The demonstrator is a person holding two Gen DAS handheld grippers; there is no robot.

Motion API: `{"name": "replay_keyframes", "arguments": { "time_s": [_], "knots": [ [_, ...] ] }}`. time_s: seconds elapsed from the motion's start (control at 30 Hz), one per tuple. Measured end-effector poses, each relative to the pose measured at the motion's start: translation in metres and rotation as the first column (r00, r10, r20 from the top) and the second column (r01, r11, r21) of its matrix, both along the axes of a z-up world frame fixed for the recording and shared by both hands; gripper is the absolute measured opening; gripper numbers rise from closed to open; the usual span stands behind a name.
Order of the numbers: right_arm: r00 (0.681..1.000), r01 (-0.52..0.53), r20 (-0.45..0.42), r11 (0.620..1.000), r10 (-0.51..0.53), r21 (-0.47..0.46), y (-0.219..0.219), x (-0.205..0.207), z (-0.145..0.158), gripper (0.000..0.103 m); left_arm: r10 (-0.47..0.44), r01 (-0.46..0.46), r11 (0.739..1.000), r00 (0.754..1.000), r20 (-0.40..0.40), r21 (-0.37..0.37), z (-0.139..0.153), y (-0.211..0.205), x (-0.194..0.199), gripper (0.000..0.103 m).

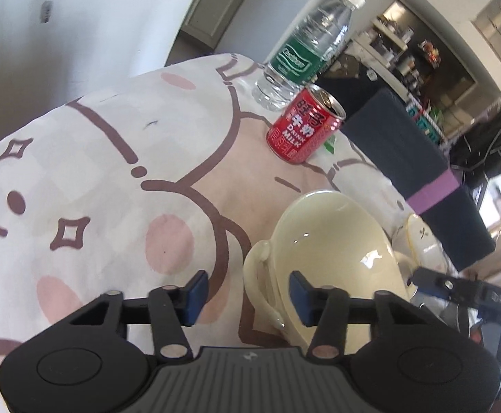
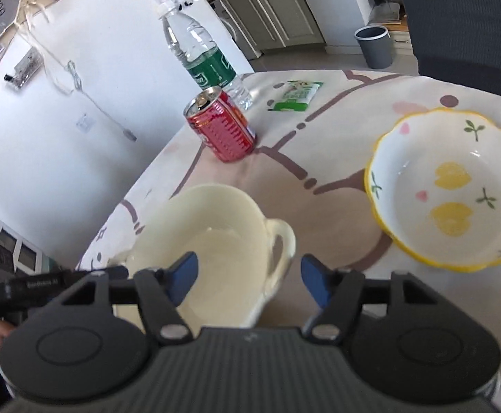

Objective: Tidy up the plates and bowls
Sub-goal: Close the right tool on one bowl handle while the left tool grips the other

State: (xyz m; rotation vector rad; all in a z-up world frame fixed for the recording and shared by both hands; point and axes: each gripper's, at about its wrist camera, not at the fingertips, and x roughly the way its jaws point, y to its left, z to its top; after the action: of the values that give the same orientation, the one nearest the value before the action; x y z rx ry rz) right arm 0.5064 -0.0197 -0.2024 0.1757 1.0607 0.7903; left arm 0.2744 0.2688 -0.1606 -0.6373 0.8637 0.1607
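Entry: cream bowl [image 2: 212, 241] sits on the table [image 1: 112, 158], near edge, with one ear handle on each side. Long axis, handle to handle, runs across between my two hands.

Right tongs [image 2: 248, 280]: part open, empty. The right handle [image 2: 283, 241] lies in the gap at 12 o'clock, just ahead of the tips; left pad hangs over the bowl's inside, right pad outside it. No pad presses that I can see.

Left tongs [image 1: 247, 296]: part open, empty. The left handle [image 1: 259, 275] stands between the pads, at 1 o'clock from the midpoint; right pad lies against or just over the bowl wall, contact uncertain.

Judgement: both hands equally near, one per handle. The coming move turns on each gap straddling its handle before closing.

Flowered bowl [image 2: 446, 189] stands at 2 o'clock from right tongs, well apart from cream bowl. Can [image 2: 222, 125] and bottle [image 2: 204, 55] at 11 o'clock, clear of the path.
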Motion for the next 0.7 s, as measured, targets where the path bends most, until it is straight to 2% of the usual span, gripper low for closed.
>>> {"name": "replay_keyframes", "arguments": {
  "time_s": [0.1,0.13,0.27,0.37,0.43,0.57,0.7],
  "knots": [
    [1.0,-0.016,0.02,0.998,0.017,-0.063,0.017,0.006,-0.001,0.071,-0.023,0.023,1.0,1.0,-0.021,-0.004,-0.002,0.001,0.007,0.041],
    [0.999,-0.03,0.025,0.997,0.032,-0.076,0.022,0.007,-0.002,0.067,-0.029,0.028,1.0,0.999,-0.025,-0.006,-0.003,0.001,0.01,0.04],
    [0.989,-0.071,0.112,0.974,0.097,-0.214,0.039,0.005,-0.001,0.042,-0.05,0.051,0.999,0.998,-0.04,0.011,-0.002,0.002,0.018,0.038],
    [0.992,-0.057,0.1,0.973,0.081,-0.222,0.036,0.01,-0.003,0.03,-0.08,0.081,0.997,0.996,-0.046,0.005,-0.003,0.002,0.023,0.031],
    [0.995,-0.049,0.08,0.977,0.067,-0.206,0.032,0.014,-0.005,0.029,-0.092,0.092,0.996,0.995,-0.039,-0.007,-0.003,0.001,0.025,0.025],
    [0.99,-0.057,0.113,0.973,0.084,-0.224,0.036,0.011,-0.009,0.03,-0.061,0.061,0.998,0.998,-0.029,-0.014,-0.004,-0.001,0.022,0.024],
    [0.993,-0.008,0.116,0.974,0.035,-0.226,0.037,0.005,-0.005,0.029,-0.049,0.049,0.999,0.998,-0.029,0.0,0.003,-0.005,0.016,0.024]
  ]
}}
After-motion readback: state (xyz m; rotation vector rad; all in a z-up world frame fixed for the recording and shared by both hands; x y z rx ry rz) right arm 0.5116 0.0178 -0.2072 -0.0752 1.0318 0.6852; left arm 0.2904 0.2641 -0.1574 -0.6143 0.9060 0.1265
